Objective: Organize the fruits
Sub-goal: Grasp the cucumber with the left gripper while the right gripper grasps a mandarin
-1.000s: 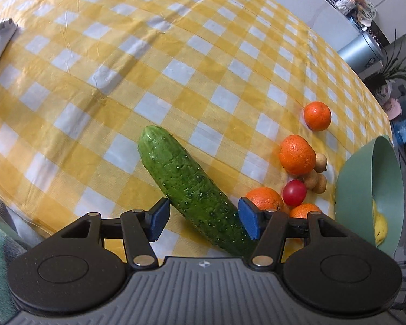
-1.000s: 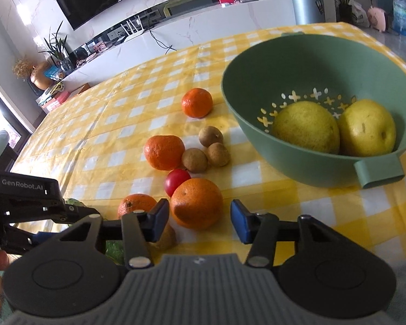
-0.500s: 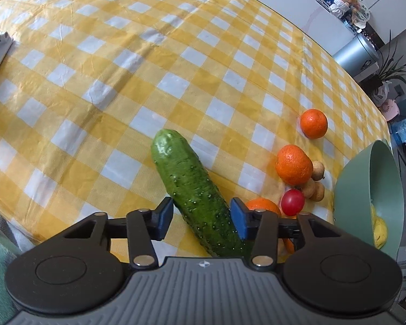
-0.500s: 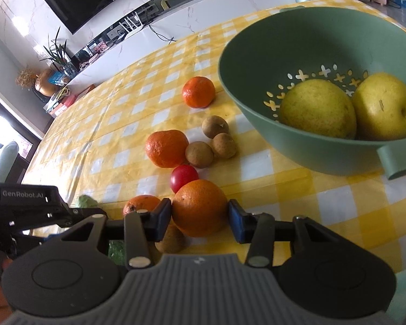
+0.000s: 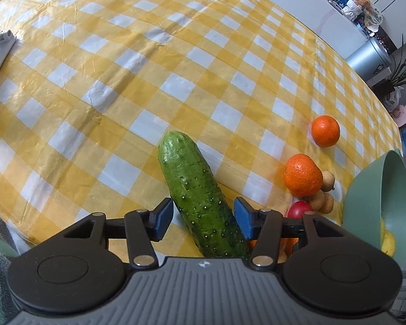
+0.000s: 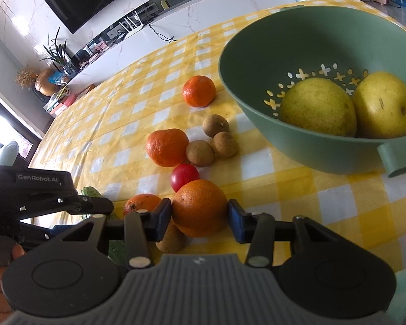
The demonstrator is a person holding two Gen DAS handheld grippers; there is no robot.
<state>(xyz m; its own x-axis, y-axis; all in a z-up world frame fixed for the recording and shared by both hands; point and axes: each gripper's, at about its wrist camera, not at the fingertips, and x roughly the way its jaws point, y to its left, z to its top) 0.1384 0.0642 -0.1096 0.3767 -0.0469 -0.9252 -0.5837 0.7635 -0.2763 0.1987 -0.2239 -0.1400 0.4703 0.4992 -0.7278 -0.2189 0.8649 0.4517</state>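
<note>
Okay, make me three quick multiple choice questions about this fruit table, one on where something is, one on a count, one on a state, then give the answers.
1. Where are the two yellow pears?
A. in the green colander bowl
B. on the checked cloth
C. under the cucumber

2. How many small brown round fruits cluster beside the red tomato?
A. one
B. three
C. six

3. What is between the right gripper's pads?
A. nothing
B. the tomato
C. a large orange mandarin

Answers: 1 A, both pears rest inside the bowl. 2 B, three sit together. 3 C, both blue pads press its sides.
</note>
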